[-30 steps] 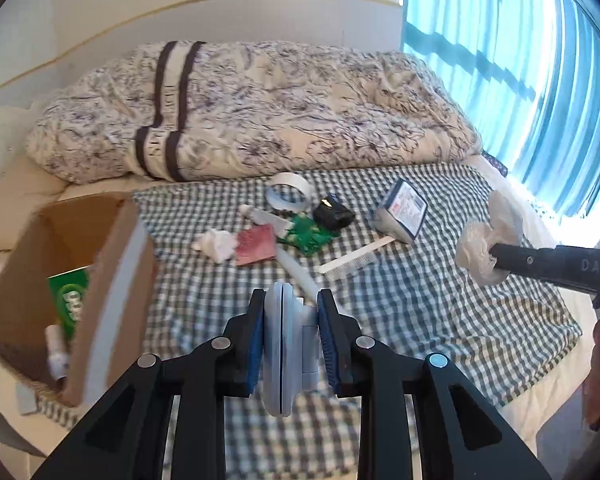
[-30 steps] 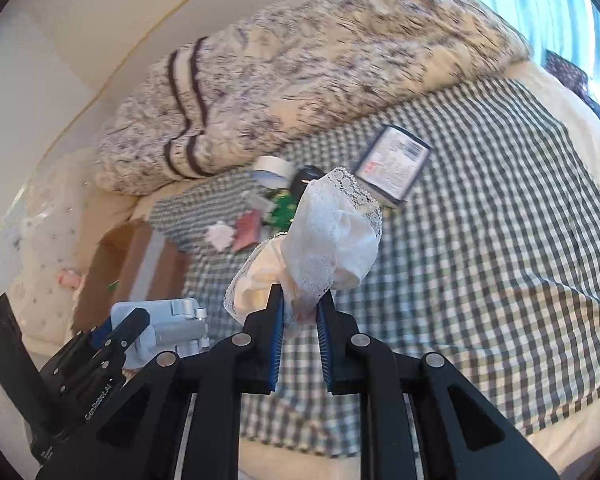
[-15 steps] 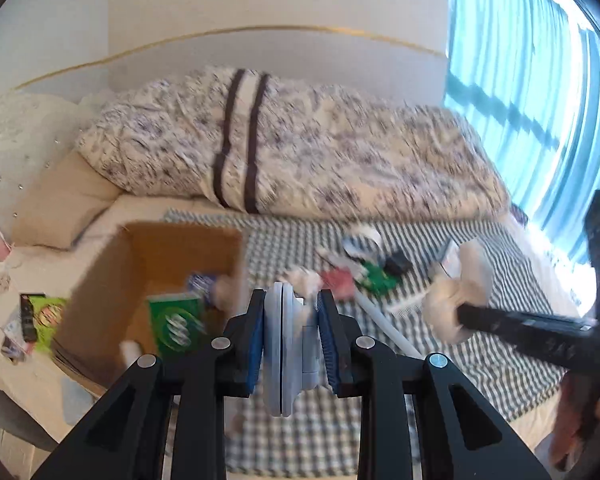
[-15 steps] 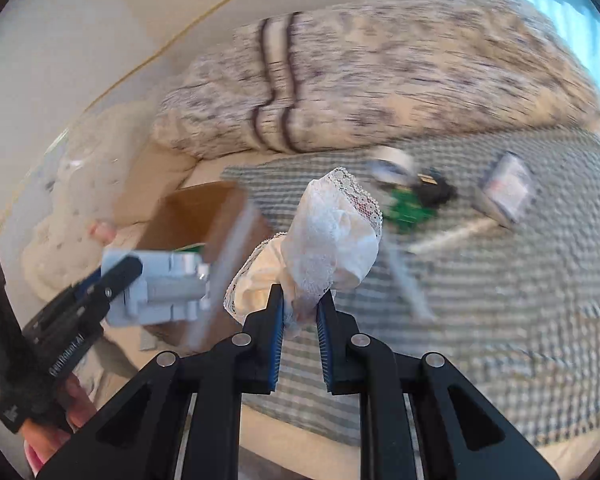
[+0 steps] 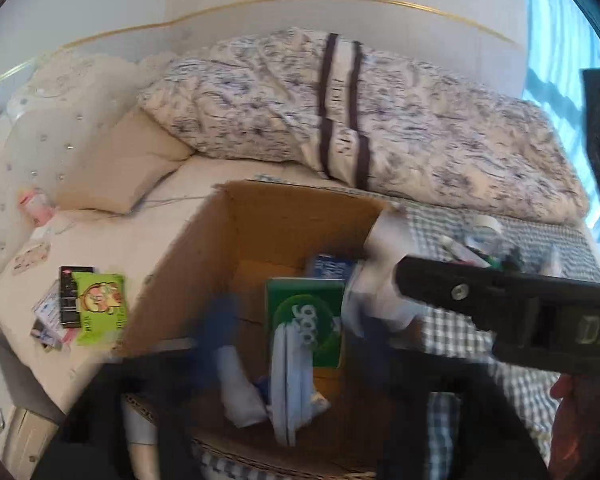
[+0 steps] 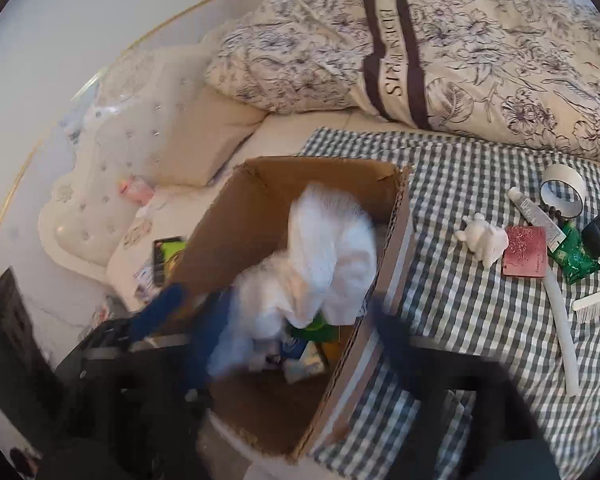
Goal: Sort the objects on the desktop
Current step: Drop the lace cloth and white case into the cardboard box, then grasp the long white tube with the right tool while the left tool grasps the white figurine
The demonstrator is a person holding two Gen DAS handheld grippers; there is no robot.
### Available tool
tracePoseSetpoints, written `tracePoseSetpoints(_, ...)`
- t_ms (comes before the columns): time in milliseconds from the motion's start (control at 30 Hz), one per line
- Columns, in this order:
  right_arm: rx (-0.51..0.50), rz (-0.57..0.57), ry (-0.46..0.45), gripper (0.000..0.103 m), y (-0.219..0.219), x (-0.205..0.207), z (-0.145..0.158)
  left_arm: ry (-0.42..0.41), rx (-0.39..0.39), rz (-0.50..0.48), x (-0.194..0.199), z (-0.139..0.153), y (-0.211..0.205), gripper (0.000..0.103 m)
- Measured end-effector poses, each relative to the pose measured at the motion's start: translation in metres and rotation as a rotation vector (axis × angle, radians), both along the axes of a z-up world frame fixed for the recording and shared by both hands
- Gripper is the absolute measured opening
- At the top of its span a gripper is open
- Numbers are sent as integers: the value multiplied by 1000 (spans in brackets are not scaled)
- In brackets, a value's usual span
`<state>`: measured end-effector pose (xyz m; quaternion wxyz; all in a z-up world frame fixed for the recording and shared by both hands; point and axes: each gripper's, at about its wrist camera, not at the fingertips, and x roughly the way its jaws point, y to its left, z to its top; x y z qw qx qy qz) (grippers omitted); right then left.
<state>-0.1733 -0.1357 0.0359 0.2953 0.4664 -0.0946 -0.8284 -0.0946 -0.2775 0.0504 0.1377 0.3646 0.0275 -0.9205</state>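
**Both grippers spread wide over the cardboard box**

The white lace cloth (image 6: 324,248) sits inside the open cardboard box (image 6: 396,264), blurred, between the right gripper's (image 6: 296,332) blue-padded fingers, which stand wide apart and grip nothing; whether the cloth is touching the box's contents cannot be told. In the left wrist view the pale blue-and-white flat object (image 5: 290,384) stands on edge in the box, in front of a green packet (image 5: 306,320), and the left gripper (image 5: 296,344) is likewise blurred with its fingers far apart, clear of the object. A blue packet (image 5: 328,268) lies behind the green one.

The box rests at the left edge of a green-and-white checked cloth (image 6: 480,320) spread on a bed. On that cloth, to the right of the box, lie a small white figurine (image 6: 484,240), a red card (image 6: 525,250), a white tube (image 6: 536,216), a roll of tape (image 6: 562,196), a green wrapper (image 6: 574,256), a small black object (image 6: 596,234), a white comb (image 6: 596,304) and a long white strip (image 6: 564,332). A floral duvet (image 6: 440,48) is bunched behind, with a beige pillow (image 6: 204,136) to its left.
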Motion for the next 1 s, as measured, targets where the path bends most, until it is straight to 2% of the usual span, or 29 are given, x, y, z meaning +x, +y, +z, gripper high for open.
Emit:
tracePoseSetpoints(100,-22,1,24,83,1,-6,-1,69,3,10,4,6,-2,103)
tracePoseSetpoints(267,-19,-53,25,83,35,-13,2,52,42,-15,-6,10,11,103)
tracePoseSetpoints(400,-21,-123,90,83,93,-5,14,59,56,-72,-4,13,48,103)
tracePoseSetpoints(567,90,-196,191,83,180,18,19,46,28,-178,-4,4,114,103)
tracePoseSetpoints(767,132,-197,164,82,272,43,-13,0,44,-264,-23,-30,187,103)
tracePoseSetpoints(900,185,-185,173,82,307,59,-37,-56,41,-243,-49,-60,211,103)
tracePoseSetpoints(933,194,-179,172,80,311,60,-43,-66,28,-228,-56,-65,215,103)
tracePoseSetpoints(1000,204,-168,142,67,317,57,-54,-80,15,-193,-71,-75,217,103)
